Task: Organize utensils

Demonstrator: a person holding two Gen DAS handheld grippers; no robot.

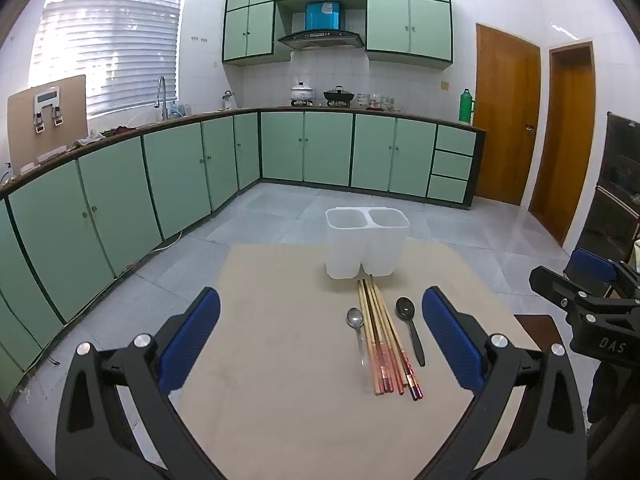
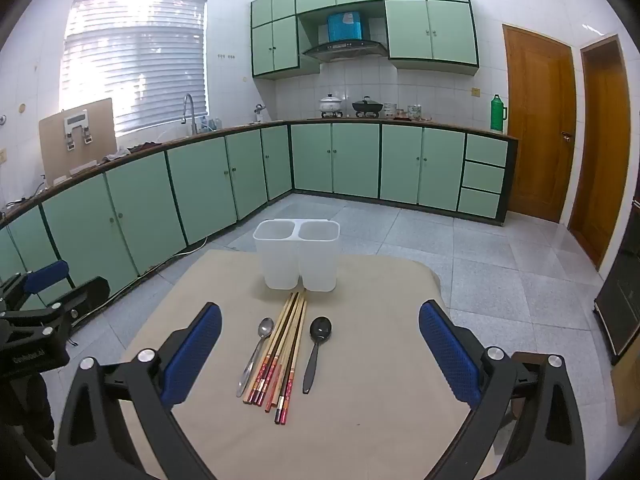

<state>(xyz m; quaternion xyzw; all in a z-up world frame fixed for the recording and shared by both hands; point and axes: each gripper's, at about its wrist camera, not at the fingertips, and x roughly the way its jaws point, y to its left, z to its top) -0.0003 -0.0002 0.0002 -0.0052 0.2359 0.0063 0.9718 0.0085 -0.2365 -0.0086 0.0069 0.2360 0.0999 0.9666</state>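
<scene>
A white two-compartment utensil holder (image 1: 367, 243) (image 2: 297, 254) stands empty at the far end of a beige table (image 1: 280, 380) (image 2: 380, 380). In front of it lie a metal spoon (image 1: 357, 330) (image 2: 256, 350), a bundle of several wooden chopsticks (image 1: 384, 340) (image 2: 282, 350) and a black spoon (image 1: 410, 326) (image 2: 316, 348). My left gripper (image 1: 320, 320) is open and empty, above the table's near half, the utensils between its fingers. My right gripper (image 2: 320, 328) is open and empty, the utensils between its fingers. Each gripper shows at the other view's edge (image 1: 592, 300) (image 2: 36, 320).
The table stands on a grey tiled floor (image 1: 280, 208). Green cabinets (image 1: 180, 168) run along the left and back walls. Wooden doors (image 1: 508, 120) are at the right. A dark cabinet (image 2: 624, 280) stands at the far right.
</scene>
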